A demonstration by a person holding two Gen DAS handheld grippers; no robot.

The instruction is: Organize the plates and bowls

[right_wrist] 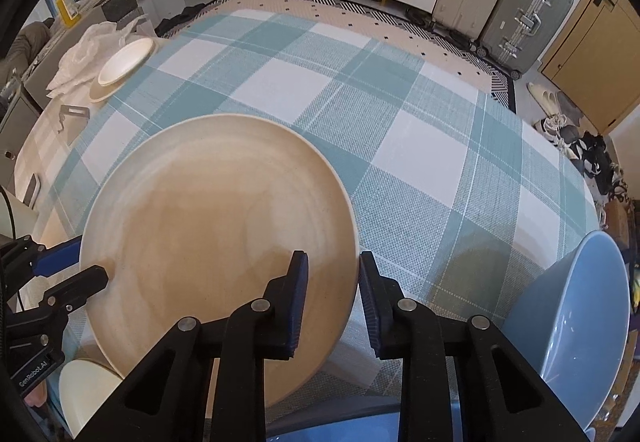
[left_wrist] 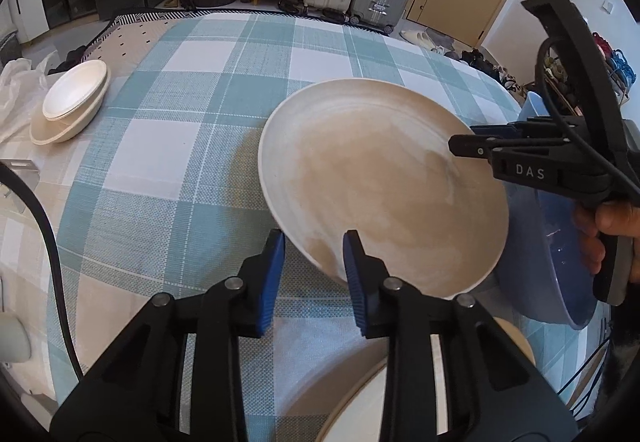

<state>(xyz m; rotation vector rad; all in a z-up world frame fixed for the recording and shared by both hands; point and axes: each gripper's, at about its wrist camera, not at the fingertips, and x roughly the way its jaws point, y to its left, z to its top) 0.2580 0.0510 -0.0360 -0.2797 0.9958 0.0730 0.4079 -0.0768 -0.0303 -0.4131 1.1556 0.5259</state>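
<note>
A large beige plate hangs tilted over the checked tablecloth, held on two sides. My left gripper is shut on its near rim, one blue pad above and one below. My right gripper is shut on the opposite rim. From the left wrist view the right gripper shows at the plate's right edge, with a hand behind it. The right wrist view shows the left gripper at the plate's left edge. A stack of cream plates and bowls sits at the far left of the table.
A blue bowl stands at the right, close to the held plate. Another cream plate lies under the grippers near the table's front edge. The teal and white checked cloth covers the table. Crumpled white plastic lies by the stack.
</note>
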